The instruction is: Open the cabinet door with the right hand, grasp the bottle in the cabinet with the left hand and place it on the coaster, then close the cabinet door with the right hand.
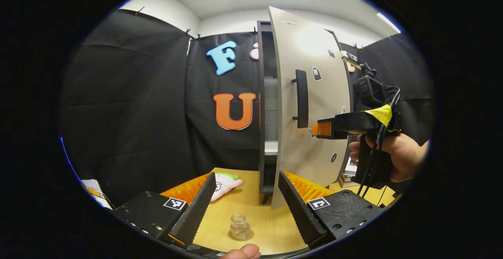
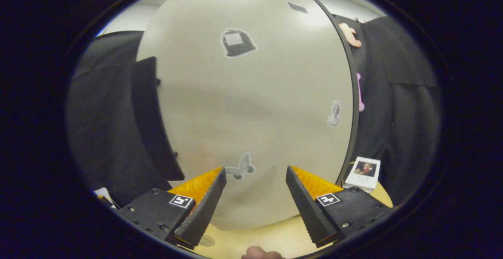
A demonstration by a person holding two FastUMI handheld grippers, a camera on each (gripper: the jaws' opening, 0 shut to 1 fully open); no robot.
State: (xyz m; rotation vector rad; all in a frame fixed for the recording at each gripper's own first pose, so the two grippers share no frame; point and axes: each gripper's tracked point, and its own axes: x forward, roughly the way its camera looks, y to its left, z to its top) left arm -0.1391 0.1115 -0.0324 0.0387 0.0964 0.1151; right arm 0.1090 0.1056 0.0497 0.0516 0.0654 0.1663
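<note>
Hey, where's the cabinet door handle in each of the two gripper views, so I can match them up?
Left gripper view: the black handle stands upright right of centre on the pale cabinet door, just left of the right gripper.
Right gripper view: the handle runs down the door's left edge.
Shared landmark: the cabinet door.

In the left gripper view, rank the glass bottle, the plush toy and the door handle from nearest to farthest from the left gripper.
1. Glass bottle: on the table, just ahead of the left gripper, between its open fingers.
2. Plush toy: farther back on the table, left of the cabinet.
3. Door handle: highest and farthest, on the partly open door, near the right gripper.
</note>
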